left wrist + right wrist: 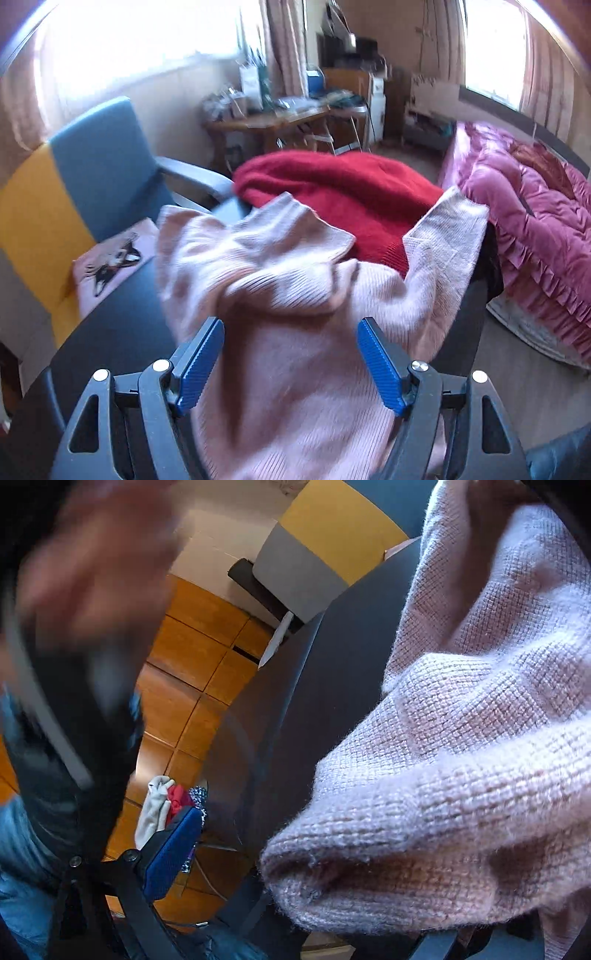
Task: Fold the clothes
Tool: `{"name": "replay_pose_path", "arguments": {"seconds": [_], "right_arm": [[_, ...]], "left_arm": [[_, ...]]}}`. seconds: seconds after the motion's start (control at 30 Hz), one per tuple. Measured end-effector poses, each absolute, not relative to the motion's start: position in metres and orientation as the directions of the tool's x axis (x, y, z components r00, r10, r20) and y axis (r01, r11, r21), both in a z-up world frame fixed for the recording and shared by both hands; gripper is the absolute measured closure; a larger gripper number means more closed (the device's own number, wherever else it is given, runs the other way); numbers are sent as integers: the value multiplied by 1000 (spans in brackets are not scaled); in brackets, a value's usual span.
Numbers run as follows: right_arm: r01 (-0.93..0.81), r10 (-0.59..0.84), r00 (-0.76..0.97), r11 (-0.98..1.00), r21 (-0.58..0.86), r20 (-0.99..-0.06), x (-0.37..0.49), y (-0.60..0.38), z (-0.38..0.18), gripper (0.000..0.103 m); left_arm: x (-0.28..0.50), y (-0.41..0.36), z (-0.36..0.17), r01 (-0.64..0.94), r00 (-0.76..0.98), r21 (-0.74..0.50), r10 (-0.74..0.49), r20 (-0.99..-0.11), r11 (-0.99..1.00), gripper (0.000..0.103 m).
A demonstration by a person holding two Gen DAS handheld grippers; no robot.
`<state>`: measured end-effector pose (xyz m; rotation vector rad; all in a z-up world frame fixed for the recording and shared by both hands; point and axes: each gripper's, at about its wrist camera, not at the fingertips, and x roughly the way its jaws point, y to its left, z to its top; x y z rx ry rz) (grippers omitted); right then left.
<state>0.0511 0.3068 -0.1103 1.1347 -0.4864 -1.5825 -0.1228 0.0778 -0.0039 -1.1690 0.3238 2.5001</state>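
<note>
Two risks: the pink sweater (295, 295) lies bunched on the dark surface (110, 321) between the left gripper's (290, 354) wide jaws, loose. Right gripper's (280, 853) jaws possibly pinch a fold; the blur hides it, so it may slip.

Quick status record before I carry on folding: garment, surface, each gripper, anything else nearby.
garment: pale pink knitted sweater, crumpled, not yet folded
surface: dark round table
behind it: red fuzzy knit garment on the same table
left gripper: open, blue pads either side of the sweater, not clamped
right gripper: one blue pad visible; the other hidden by pink knit, state unclear
nearby: blue and yellow armchair
</note>
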Motion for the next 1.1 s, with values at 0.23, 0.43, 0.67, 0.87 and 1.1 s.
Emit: {"name": "replay_pose_path", "arguments": {"seconds": [0.23,0.43,0.67,0.87,1.1], "right_arm": [[538,-918,30,-320,780,-396,60,347,-111,0],[546,-926,35,-297,783,-376,66,389,-110,0],[553,-922,43,-298,778,-384,73,433,-109,0],[561,-898,73,-323,762,-434,88,469,-102,0],[580,-869,75,-361,730,-489,140,470,-93,0]], "left_arm": [[-181,103,-49,-384,-457,19,172,-873,-923,48],[-190,69,-52,-253,-472,-73,189,-861,-965,96],[-142,-74,14,-19,-650,-322,257,-715,-946,96],[-81,-224,7,262,-645,-365,119,-755,-893,96],[-10,-347,-68,630,-455,-299,-28,-890,-716,97]]}}
